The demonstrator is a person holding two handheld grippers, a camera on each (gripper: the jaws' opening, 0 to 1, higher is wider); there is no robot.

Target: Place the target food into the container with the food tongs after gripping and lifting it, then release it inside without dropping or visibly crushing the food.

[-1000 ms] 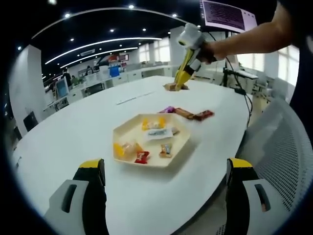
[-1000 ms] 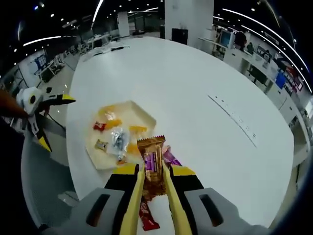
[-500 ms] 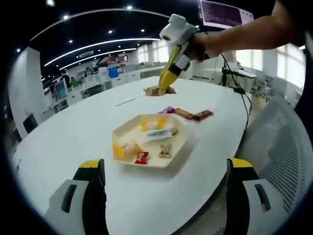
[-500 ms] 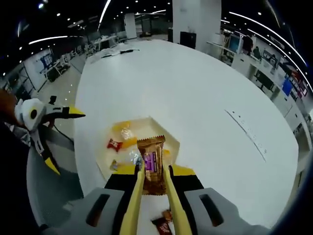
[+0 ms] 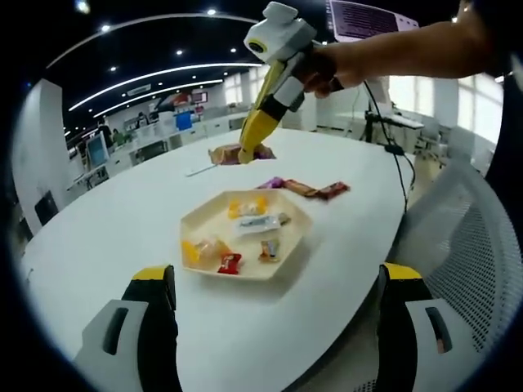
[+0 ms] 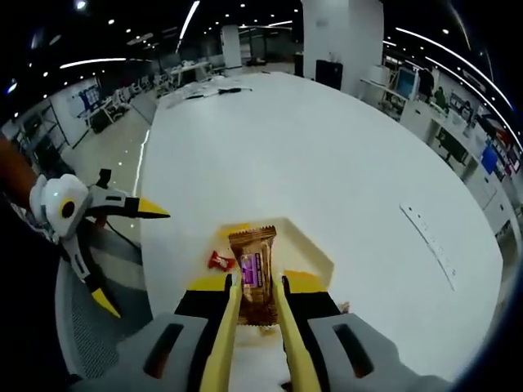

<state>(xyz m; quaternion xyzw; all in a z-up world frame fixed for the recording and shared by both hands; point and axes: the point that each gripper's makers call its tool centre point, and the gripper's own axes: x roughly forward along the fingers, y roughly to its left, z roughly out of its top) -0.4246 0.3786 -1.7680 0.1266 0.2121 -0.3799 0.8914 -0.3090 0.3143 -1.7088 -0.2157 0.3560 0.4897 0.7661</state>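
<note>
My right tool (image 6: 255, 287) clamps a brown snack (image 6: 252, 265) above the tray (image 5: 245, 237) on the white surface (image 5: 106, 229); left tool (image 5: 278, 327) spread wide, holding nothing.

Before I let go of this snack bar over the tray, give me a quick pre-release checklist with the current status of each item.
1. Grip: right hand-held gripper shut on the brown snack bar, wrapper not visibly crushed. Ok.
2. Position: in the right gripper view the bar sits over the tray; in the left gripper view it looks beyond the tray. Cannot tell.
3. Height: the bar hangs well above the table. Not ok; lower first.
4. Landing spot: tray already holds several candies, with bare patches showing. Ok.
5. Left hand-held gripper: open, held back from the tray. Ok.
</note>
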